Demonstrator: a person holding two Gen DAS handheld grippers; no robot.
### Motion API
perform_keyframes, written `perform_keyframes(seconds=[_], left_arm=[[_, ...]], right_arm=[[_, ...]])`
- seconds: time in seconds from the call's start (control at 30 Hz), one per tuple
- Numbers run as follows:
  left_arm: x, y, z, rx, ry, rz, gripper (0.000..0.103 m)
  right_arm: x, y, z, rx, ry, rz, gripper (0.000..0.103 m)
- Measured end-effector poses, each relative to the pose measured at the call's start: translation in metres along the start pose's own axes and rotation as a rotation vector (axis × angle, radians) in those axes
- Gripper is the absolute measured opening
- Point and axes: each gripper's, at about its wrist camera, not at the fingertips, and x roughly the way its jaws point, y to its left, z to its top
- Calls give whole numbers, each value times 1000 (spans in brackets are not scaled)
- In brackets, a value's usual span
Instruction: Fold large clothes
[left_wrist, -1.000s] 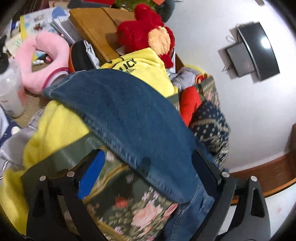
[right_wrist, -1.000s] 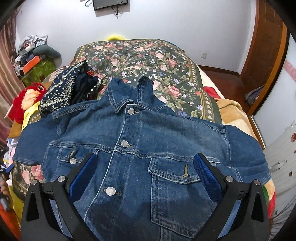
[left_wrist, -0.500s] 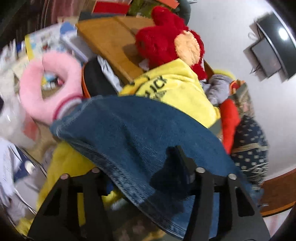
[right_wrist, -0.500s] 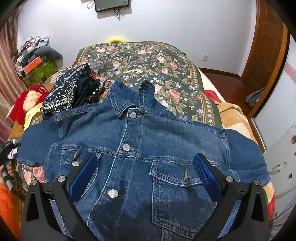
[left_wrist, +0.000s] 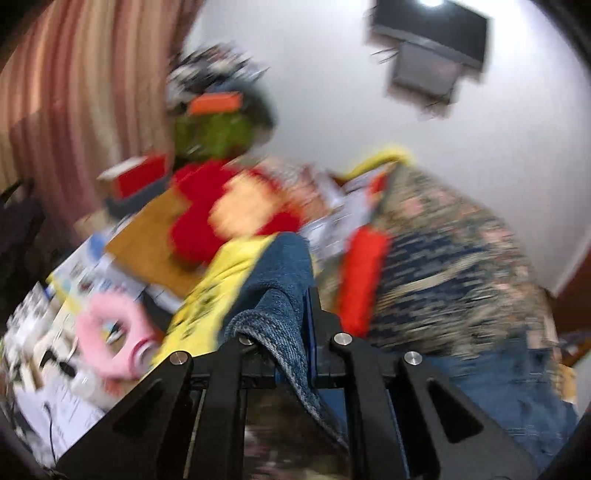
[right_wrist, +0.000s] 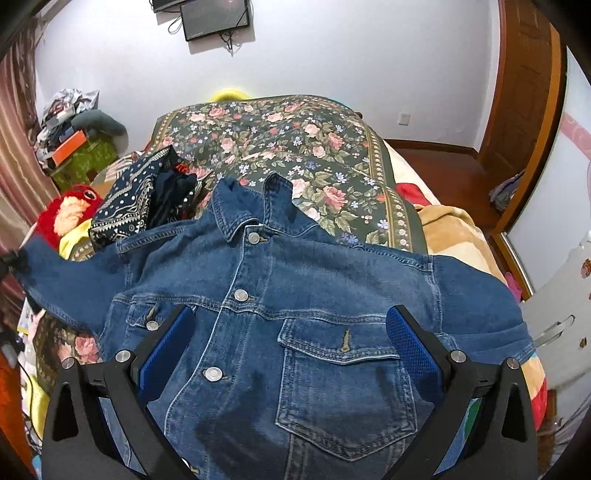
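Note:
A blue denim jacket (right_wrist: 295, 295) lies face up, buttoned, on the floral bedspread (right_wrist: 280, 133). Its collar points to the far end of the bed. My right gripper (right_wrist: 288, 343) is open and hovers over the jacket's lower front, its blue pads either side of the chest pocket. My left gripper (left_wrist: 284, 328) is shut on the cuff of the jacket's left sleeve (left_wrist: 280, 288). The view is blurred by motion. In the right wrist view that sleeve (right_wrist: 62, 280) is lifted at the bed's left edge, with the left gripper (right_wrist: 11, 262) just visible there.
A dark patterned garment (right_wrist: 136, 206) lies by the jacket's left shoulder. A red plush toy (right_wrist: 66, 214) and yellow cloth (left_wrist: 229, 284) sit at the bed's left edge, beside a cluttered side table with a pink ring (left_wrist: 110, 336). A tan blanket (right_wrist: 454, 229) lies right.
My left gripper has closed on the sleeve cuff and lifted it, swinging up and toward the bed. My right gripper has hardly moved and stays open.

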Motion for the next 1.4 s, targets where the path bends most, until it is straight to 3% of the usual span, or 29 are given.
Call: perform_keyframes(seconds=[0.23,0.4,0.53,0.77,0.8,0.87,0.93,1.1,1.17,1.4], left_arm=[[-63,-122,22,172,-92,-250,9],[-80,-215,-4,314,-64,-399,9],[-63,-278,-49,457,71,-464,9],[-28,-342,-158,720,442,-521,13],[-28,-343,-172,739,476,-526,17],[-41,-342,-195,762,503,-540,48],[-50,-342,-204,774,501,-551,71],[-76,-321,-190,751,432,-556,77],[-83,-304,-175,699,392,-539,86],[-86,-226,-130,556,243,-371,94]], right_arm=[[-3,-18,-4,7,-28,12,103],[-4,-32,-11,-9,-36,-5,103],[-8,-38,-17,-62,-47,-40,103],[-7,-51,-27,-92,-19,-52,103],[-7,-54,-28,-88,-13,-53,103],[-7,-58,-28,-77,-12,-61,103],[-10,-61,-29,-71,-18,-68,103],[-17,-57,-22,-84,-37,-74,103],[-21,-50,-18,-104,-50,-57,103],[-17,-3,0,-209,-62,52,103]])
